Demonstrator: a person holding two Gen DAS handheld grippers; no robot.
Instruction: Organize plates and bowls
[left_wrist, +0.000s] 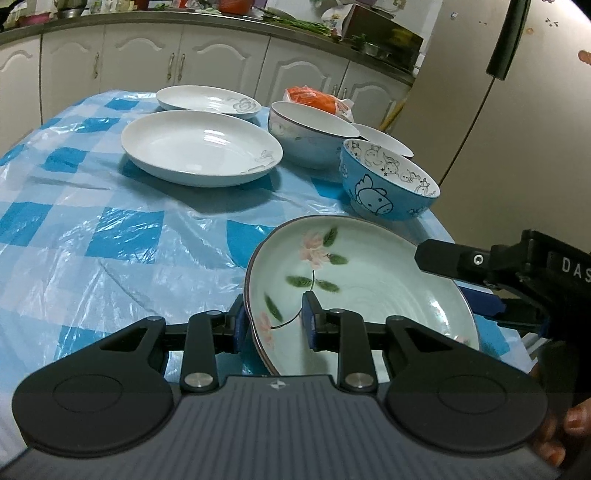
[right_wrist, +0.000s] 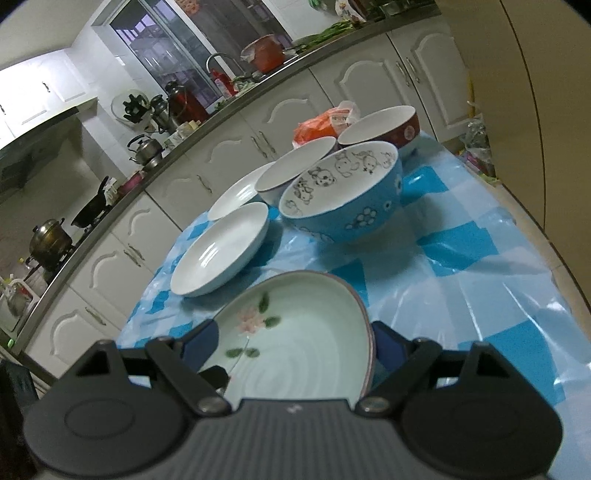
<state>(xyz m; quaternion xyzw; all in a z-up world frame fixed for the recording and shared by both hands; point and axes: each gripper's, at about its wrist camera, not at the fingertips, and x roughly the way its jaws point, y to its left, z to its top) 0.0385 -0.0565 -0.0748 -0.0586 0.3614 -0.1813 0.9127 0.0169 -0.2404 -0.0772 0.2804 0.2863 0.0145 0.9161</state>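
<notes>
A pale green plate with pink flowers (left_wrist: 369, 273) is tilted above the blue checked tablecloth (left_wrist: 92, 221). My left gripper (left_wrist: 275, 321) straddles its near rim, one finger inside, one outside, with gaps showing. My right gripper (left_wrist: 458, 284) comes in from the right and clamps the plate's right rim. In the right wrist view the same plate (right_wrist: 303, 343) sits between the right gripper's (right_wrist: 291, 350) blue pads. Two white plates (left_wrist: 199, 147), (left_wrist: 207, 99), a white bowl (left_wrist: 310, 133) and a blue cartoon bowl (left_wrist: 384, 184) stand behind.
A red-rimmed bowl (right_wrist: 384, 125) and an orange plastic bag (right_wrist: 317, 125) sit at the table's far end. A small white dish (left_wrist: 384, 140) lies behind the blue bowl. White kitchen cabinets (left_wrist: 147, 62) run behind the table, a fridge (left_wrist: 517, 110) at right.
</notes>
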